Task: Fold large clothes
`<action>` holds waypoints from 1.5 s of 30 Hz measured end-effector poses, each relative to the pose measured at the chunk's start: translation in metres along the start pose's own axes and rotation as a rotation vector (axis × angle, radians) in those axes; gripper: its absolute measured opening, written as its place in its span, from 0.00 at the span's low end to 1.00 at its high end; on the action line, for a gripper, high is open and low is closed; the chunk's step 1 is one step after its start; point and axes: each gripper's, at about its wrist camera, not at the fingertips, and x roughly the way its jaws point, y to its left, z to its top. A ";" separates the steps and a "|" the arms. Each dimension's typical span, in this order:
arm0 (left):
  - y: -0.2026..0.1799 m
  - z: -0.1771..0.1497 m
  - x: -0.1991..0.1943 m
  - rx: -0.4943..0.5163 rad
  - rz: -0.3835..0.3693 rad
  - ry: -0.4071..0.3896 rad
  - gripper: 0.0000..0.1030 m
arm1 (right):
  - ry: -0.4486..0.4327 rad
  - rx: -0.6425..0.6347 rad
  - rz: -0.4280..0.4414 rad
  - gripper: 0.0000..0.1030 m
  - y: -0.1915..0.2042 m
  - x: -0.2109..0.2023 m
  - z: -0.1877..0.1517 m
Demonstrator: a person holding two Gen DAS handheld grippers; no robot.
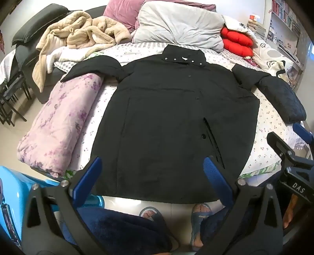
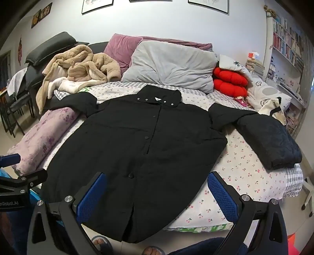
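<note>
From the left wrist view, I see the big black coat (image 1: 166, 117) lying flat on the bed (image 1: 274, 125), front side up, with its collar far from me and its bottom edge hanging over the near edge of the bed. Both sleeves stick out to the sides. I think no fold is made yet, so all the folding is still to do. A dark folded bundle (image 1: 282, 100) sits just past the coat's right sleeve, so maybe one piece is done already, but I cannot be sure. My left gripper (image 1: 153, 172) hangs above the coat's bottom edge with its jaws wide apart and nothing between them. This view also shows things under the coat's hem: two feet in slippers (image 1: 200, 215) on the floor and something bright blue (image 1: 13, 196) low on the left. The purple flowered quilt (image 1: 58, 125) lies beside the coat's left side.

From the right wrist view, my right gripper (image 2: 157, 188) hangs over the lower right part of the coat (image 2: 141, 147), jaws wide apart too, gripping nothing. Here I see more of the room behind the coat's collar: picture frames (image 2: 98, 5) on the wall and a bookshelf (image 2: 286, 45) off to the right. I also see the coat's buttons in a line down the front, and the whole dark bundle (image 2: 270, 141) beside the right sleeve. The tan fluffy jacket (image 2: 78, 62) waits in a heap past the left sleeve, not folded
</note>
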 end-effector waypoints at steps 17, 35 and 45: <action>0.012 -0.004 0.009 -0.025 -0.001 0.013 1.00 | 0.013 -0.029 -0.015 1.00 0.010 0.009 0.000; 0.031 -0.008 0.030 -0.059 0.036 0.049 1.00 | 0.069 -0.055 -0.041 1.00 0.020 0.049 -0.007; 0.053 -0.005 0.042 -0.123 0.021 0.027 1.00 | 0.201 -0.184 -0.111 1.00 0.056 0.144 -0.001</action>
